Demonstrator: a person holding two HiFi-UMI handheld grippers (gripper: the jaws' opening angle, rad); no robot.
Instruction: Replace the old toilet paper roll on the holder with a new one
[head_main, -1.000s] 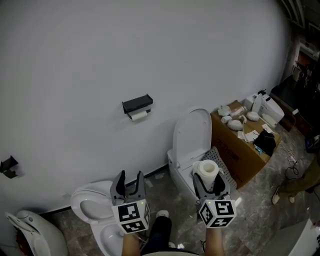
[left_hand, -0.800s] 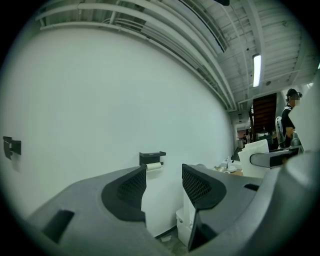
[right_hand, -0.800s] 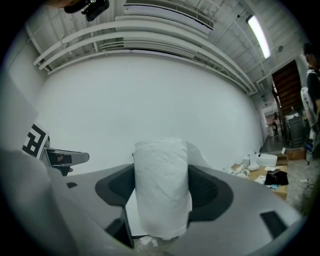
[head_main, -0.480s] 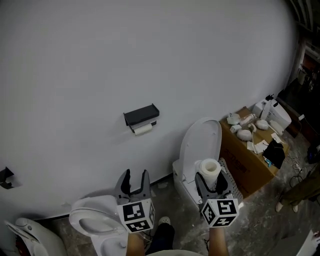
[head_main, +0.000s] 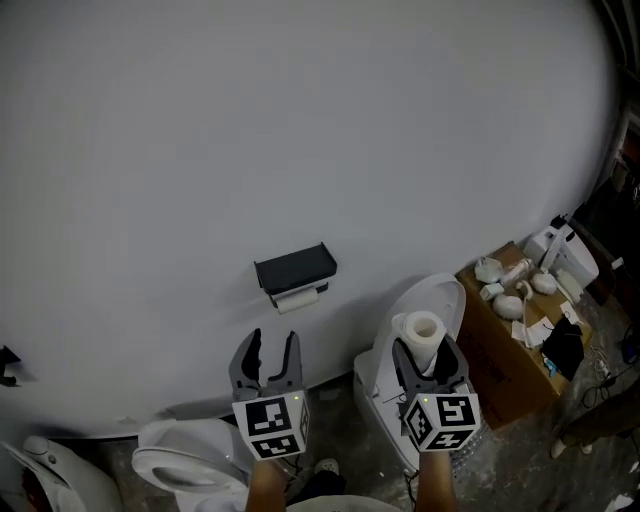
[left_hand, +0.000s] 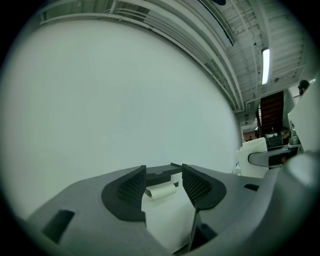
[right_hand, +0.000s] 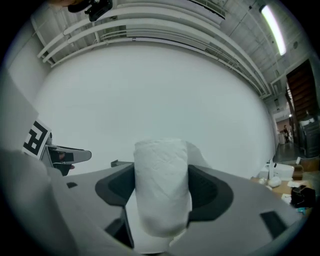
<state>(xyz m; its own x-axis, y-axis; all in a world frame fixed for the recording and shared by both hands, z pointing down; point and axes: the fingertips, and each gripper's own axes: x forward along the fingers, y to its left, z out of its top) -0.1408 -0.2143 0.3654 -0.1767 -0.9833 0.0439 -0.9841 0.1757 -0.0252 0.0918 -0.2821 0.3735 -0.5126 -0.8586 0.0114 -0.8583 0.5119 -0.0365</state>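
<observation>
On the white wall hangs a black toilet paper holder (head_main: 295, 269) with a thin old roll (head_main: 298, 298) under its cover. Through the left gripper view the holder (left_hand: 162, 173) and old roll (left_hand: 161, 191) show far ahead, between the jaws. My left gripper (head_main: 267, 352) is open and empty, below and slightly left of the holder. A full new white roll (head_main: 421, 335) stands upright in my right gripper (head_main: 428, 357), which is shut on it. In the right gripper view the new roll (right_hand: 161, 182) fills the gap between the fingers (right_hand: 206, 189).
A white toilet with raised lid (head_main: 428, 305) stands behind the right gripper. Another toilet bowl (head_main: 185, 465) lies at the lower left. A cardboard box (head_main: 510, 340) with bottles and small items stands at the right. A dark wall fitting (head_main: 6, 362) sits at the left edge.
Both grippers have come nearer the wall, and the holder now looks larger and closer above the left gripper. The new roll stays held in the right gripper.
</observation>
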